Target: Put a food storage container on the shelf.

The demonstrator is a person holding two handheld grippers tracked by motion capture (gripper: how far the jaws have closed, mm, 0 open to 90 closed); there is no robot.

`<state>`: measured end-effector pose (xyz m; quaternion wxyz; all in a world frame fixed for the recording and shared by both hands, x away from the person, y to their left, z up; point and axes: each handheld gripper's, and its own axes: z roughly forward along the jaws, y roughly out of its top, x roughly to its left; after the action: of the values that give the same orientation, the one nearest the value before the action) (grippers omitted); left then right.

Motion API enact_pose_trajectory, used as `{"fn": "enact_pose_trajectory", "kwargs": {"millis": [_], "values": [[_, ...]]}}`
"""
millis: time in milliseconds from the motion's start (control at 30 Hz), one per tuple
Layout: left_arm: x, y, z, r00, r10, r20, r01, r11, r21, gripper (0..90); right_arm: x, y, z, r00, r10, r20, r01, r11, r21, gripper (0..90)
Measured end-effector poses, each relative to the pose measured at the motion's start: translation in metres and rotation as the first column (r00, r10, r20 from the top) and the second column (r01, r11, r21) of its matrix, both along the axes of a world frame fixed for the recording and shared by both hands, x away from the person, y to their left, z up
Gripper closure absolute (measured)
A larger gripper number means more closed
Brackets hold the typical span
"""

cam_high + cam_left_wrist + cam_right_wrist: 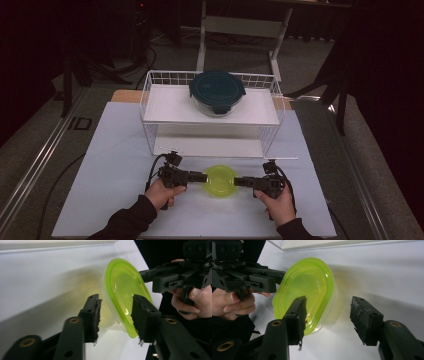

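One small round container of clear plastic with a glossy lime-green lid (220, 180) sits on the pale, matte table sheet (115, 165), right between the two grippers and just in front of the rack. The left gripper (202, 176) comes at it from one side: in the left gripper view its ridged black pads straddle the lid's rim (119, 300), one above and one below, close on it but with slivers of gap, so not clamped. The right gripper (238, 181) faces it from the other side; in the right gripper view (325, 317) one pad lies over the lid and the other stands well off on the sheet, jaws plainly apart. Behind stands one white wire rack (150, 100) with two flat white shelves, and on the upper shelf one round glass container with a dark teal clip-on lid (217, 91). Beyond the table, grey carpet (35, 145), one pale metal frame (240, 25) and a dark, unlit room.
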<state>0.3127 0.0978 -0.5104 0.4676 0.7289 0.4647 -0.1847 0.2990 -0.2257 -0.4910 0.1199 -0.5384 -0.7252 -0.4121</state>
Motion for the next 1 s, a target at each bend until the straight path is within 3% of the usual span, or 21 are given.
{"fn": "enact_pose_trajectory", "kwargs": {"millis": [200,233,267,300,467,700,800,1000], "values": [[-0.001,-0.001,-0.001,0.9998,-0.008,-0.017,0.008,1.0,0.002,67.7,0.001,0.006,-0.006,0.9988,-0.006,-0.049,0.005,1.0,-0.017,58.8],[-0.002,-0.001,-0.001,0.9999,-0.008,-0.015,0.008,1.0,-0.003,69.7,0.0,0.007,-0.006,0.9975,-0.012,-0.07,0.011,1.0,-0.002,64.6],[-0.002,-0.002,-0.001,0.9998,-0.015,-0.013,0.015,0.9998,-0.01,69.7,0.0,0.007,-0.006,0.9975,-0.012,-0.07,0.011,1.0,-0.002,64.6],[-0.003,-0.002,0.0,0.9998,-0.019,-0.005,0.019,0.9998,-0.009,70.6,-0.002,0.008,-0.005,0.9975,-0.014,-0.07,0.013,1.0,-0.011,70.4],[-0.003,-0.001,0.001,0.9997,-0.016,-0.021,0.015,0.9996,-0.022,74.4,-0.005,0.01,-0.003,0.9965,-0.016,-0.082,0.016,1.0,-0.008,73.7],[-0.009,-0.008,0.002,0.9995,0.002,-0.031,-0.002,0.9997,0.022,75.7,-0.009,0.015,0.001,0.9975,-0.02,-0.067,0.019,1.0,-0.016,76.2],[-0.009,-0.009,0.003,0.9986,0.002,-0.054,0.0,0.9997,0.025,76.9,-0.009,0.015,0.001,0.9973,-0.019,-0.071,0.017,1.0,-0.017,76.9],[-0.014,-0.01,0.011,0.9986,0.001,-0.054,0.002,0.9986,0.053,79.7,-0.012,0.016,0.004,0.9974,-0.026,-0.067,0.024,0.999,-0.025,80.0]]}}
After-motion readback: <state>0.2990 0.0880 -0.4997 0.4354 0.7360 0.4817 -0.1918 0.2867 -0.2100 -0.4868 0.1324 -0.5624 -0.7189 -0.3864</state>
